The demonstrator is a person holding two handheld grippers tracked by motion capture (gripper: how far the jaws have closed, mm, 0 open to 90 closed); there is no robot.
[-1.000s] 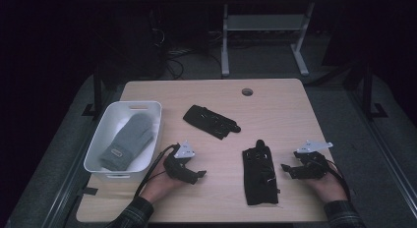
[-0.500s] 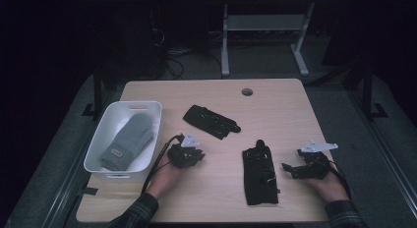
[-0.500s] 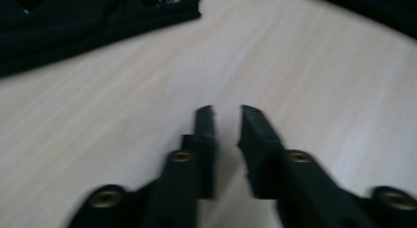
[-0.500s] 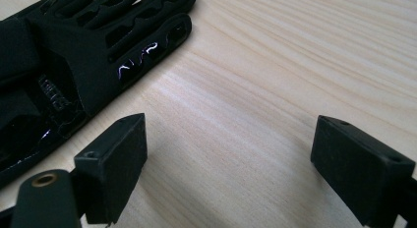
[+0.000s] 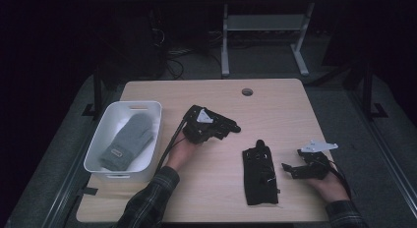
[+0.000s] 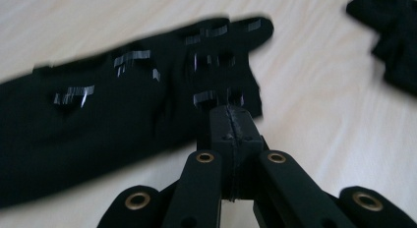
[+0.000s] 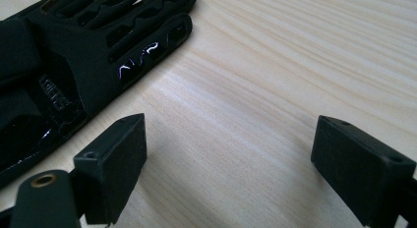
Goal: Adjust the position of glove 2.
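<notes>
Left gripper (image 5: 196, 132) at frame centre, forearm reaching up from bottom — jaws pressed together over black glove (image 6: 123, 105). Right gripper (image 5: 295, 170) lower right, resting low, jaws wide apart beside second black glove (image 5: 259, 171). Grey mitten (image 5: 127, 141) in white bin (image 5: 93, 154), left.

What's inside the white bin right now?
The bin holds one grey mitten with a small label near its cuff, lying along the bin's length. Bare white floor shows around it. Anything beneath the mitten is covered, so I cannot tell.
</notes>
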